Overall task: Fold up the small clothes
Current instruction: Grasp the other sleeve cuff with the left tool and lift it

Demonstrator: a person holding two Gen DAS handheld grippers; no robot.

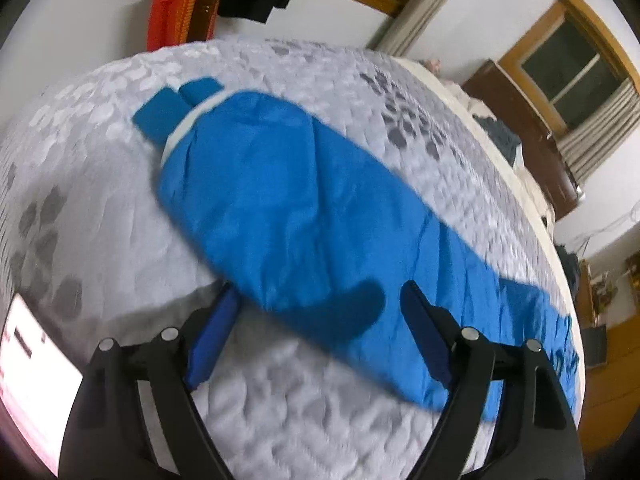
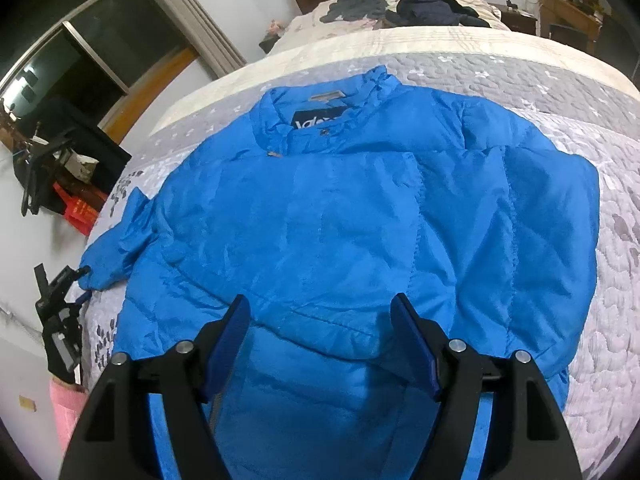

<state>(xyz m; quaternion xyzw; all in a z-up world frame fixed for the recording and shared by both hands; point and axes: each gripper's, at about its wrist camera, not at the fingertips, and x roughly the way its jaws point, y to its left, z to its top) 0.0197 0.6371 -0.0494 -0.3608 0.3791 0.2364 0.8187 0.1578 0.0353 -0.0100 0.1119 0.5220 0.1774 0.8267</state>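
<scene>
**Blue jacket flat on bed, both tongs open above it**

Jacket (image 2: 340,216) lies spread on the quilt (image 2: 600,280), collar (image 2: 320,120) toward top of the right wrist frame, hem at bottom under the camera. One sleeve (image 2: 116,244) sticks out at left centre, crumpled; the right-hand side looks already laid over the body, a stitched edge running down right of centre. Probably spread flat so the sides can be folded inward.

Right tongs (image 2: 320,340) wide apart, nothing between them, over the hem region, bottom centre. Contact with the cloth cannot be told.

Left wrist frame: jacket (image 1: 300,208) runs diagonally from upper left to lower right, cuffs (image 1: 168,108) at upper left. Left tongs (image 1: 316,328) wide, empty, at the jacket's near edge, bottom centre; a dark shadow falls on the fabric between them. Frame is motion-blurred.

Room: bare quilt all round the jacket. Bed edge sits close to the loose sleeve at left in the right wrist frame. Other clothes (image 2: 400,8) piled at top, well apart.
</scene>
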